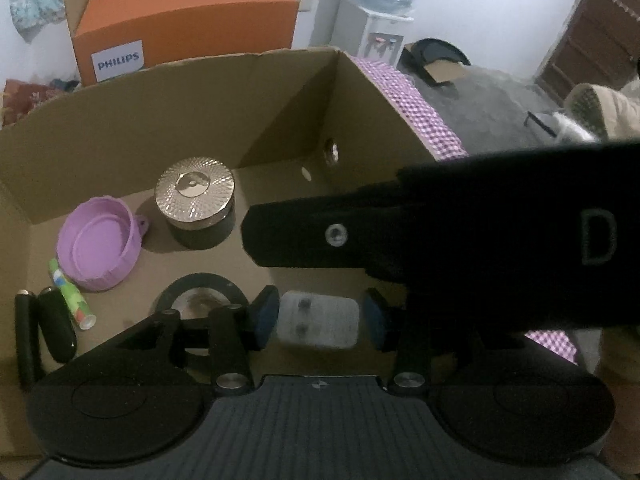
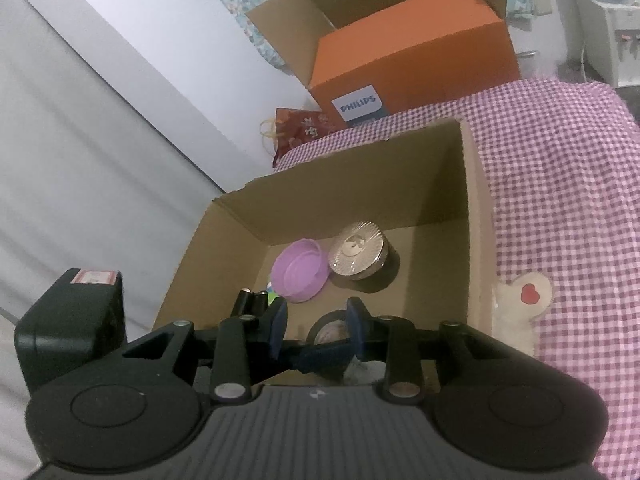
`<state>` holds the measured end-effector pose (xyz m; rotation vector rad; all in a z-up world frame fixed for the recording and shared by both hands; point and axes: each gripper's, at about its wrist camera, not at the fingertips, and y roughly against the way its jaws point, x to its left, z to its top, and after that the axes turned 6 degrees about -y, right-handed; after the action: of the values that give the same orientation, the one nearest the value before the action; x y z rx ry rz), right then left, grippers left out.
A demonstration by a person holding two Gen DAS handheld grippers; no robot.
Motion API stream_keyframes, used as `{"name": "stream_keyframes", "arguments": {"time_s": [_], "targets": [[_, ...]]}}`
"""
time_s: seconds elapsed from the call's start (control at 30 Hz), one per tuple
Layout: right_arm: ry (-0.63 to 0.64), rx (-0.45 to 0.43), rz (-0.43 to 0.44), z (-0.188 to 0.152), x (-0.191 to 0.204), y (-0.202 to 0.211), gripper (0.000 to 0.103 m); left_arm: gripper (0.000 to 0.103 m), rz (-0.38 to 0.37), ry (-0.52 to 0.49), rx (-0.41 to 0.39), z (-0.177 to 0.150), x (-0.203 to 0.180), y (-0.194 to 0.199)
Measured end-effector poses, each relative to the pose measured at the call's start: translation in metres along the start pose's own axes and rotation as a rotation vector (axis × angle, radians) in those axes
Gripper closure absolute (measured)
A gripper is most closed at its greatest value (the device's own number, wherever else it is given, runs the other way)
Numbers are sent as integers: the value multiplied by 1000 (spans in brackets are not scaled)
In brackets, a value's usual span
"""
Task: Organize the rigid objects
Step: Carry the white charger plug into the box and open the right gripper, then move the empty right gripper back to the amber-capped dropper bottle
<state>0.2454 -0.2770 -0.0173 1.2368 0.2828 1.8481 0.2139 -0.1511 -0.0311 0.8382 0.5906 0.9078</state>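
Grippers both open, hovering over cardboard box w/ items.

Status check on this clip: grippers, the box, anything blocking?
Left gripper open, white block between its fingers, grip unclear. Right gripper open, empty, above the cardboard box. Box holds purple lid, gold-lidded jar, tape roll. Right gripper crosses the left camera's view.

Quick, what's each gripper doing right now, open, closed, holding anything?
Left gripper: open, pads apart either side of a white object inside the cardboard box, not clamped.
Right gripper: open, holding nothing.
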Motion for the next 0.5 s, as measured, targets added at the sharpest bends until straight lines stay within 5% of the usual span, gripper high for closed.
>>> {"name": "stream_keyframes", "arguments": {"time_s": [0.17, 0.3, 0.5], "targets": [[3, -29, -20, -2, 2, 12, 66, 54, 9, 3, -26, -4, -2, 9], [-18, -83, 2, -10, 3, 33, 65, 35, 4, -4, -89, -9, -5, 27], [-45, -222, 21, -37, 10, 83, 39, 6, -9, -34, -199, -25, -16, 70]]}}
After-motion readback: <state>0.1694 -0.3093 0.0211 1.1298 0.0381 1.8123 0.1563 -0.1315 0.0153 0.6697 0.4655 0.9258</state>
